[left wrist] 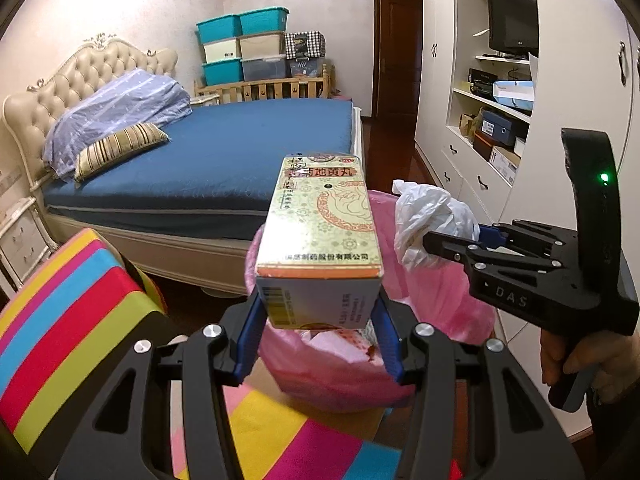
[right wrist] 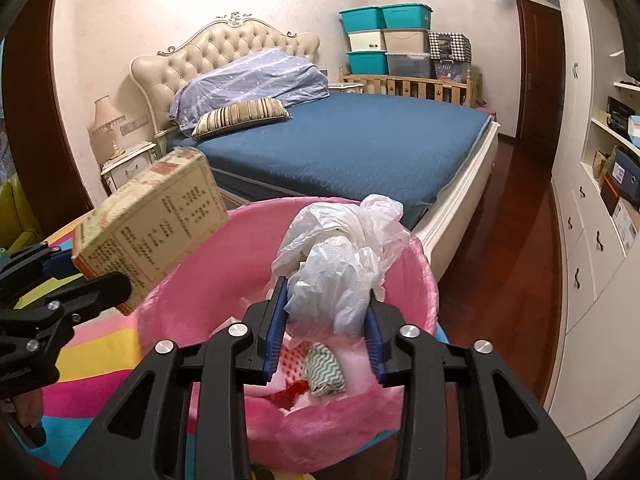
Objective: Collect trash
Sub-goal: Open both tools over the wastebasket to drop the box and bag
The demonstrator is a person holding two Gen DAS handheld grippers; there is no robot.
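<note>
Trash sits in both our grippers, poised over the pink-lined bin [right wrist: 224, 264]. In the left wrist view, our left gripper [left wrist: 318, 322] is clenched on a green-and-gold medicine box [left wrist: 320, 236], gripped at its near end so that the long body juts forward over the bin's opening; we judge that hold lets the box fall straight in once released. At about three o'clock in that view our right gripper [left wrist: 436, 240] reaches in from the side, a hand [left wrist: 576, 356] on its grip below, with a crumpled white plastic bag [left wrist: 430, 218] at its tips.

In the right wrist view the bag [right wrist: 340, 268] bulges up between the blue pads [right wrist: 276, 320] directly above the bin. The pads flank it closely, but we cannot tell whether they press on the film or have let go. The medicine box [right wrist: 156, 220] hangs at nine o'clock over the bin's left rim, so the two pieces are near each other but apart.

Inside the bin lie a wavy-patterned wrapper [right wrist: 326, 370] and red-and-white scraps, leaving room for more. Around it: a rainbow-striped mat [left wrist: 296, 436] underneath, a striped stool [left wrist: 68, 312] at eight o'clock in the left view, the blue-covered bed [right wrist: 360, 152] behind at twelve, white cabinets [right wrist: 592, 240] at three. Nothing blocks the drop; our only concern is the box clipping the rim.
</note>
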